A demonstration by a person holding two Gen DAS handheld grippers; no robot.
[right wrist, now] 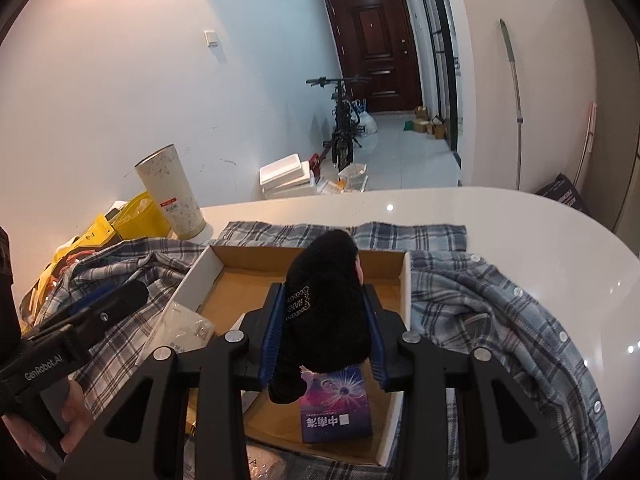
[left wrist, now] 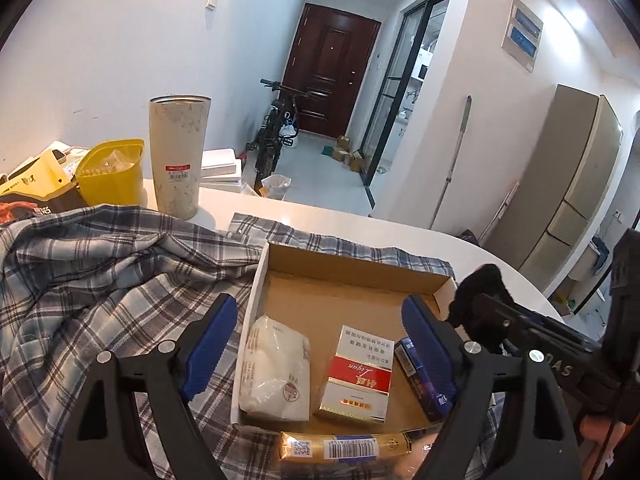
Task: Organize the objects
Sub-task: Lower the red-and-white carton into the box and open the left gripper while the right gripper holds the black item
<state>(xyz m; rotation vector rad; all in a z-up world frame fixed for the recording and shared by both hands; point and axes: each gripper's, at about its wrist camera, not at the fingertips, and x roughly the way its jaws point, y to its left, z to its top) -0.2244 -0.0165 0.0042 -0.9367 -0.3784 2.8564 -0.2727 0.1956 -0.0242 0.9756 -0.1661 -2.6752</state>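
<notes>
An open cardboard box [left wrist: 352, 268] lies on a plaid shirt [left wrist: 100, 272] on the white table. It holds a white tissue pack [left wrist: 276, 368], a red-and-white cigarette pack [left wrist: 356, 376] and a blue-purple pack [right wrist: 336, 408]. My left gripper [left wrist: 320, 344] is open and empty above the box's near side. My right gripper [right wrist: 324, 336] is shut on a black fuzzy cloth item [right wrist: 324, 300], held above the box's right part; it also shows in the left wrist view [left wrist: 480, 288]. A gold wrapped bar [left wrist: 344, 446] lies in front of the box.
A tall speckled tumbler [left wrist: 178, 156], a yellow container [left wrist: 112, 172] and yellow packages [left wrist: 36, 176] stand at the table's back left. The table edge [right wrist: 560, 220] curves round on the right. A bicycle [left wrist: 276, 128] and boxes stand on the floor beyond.
</notes>
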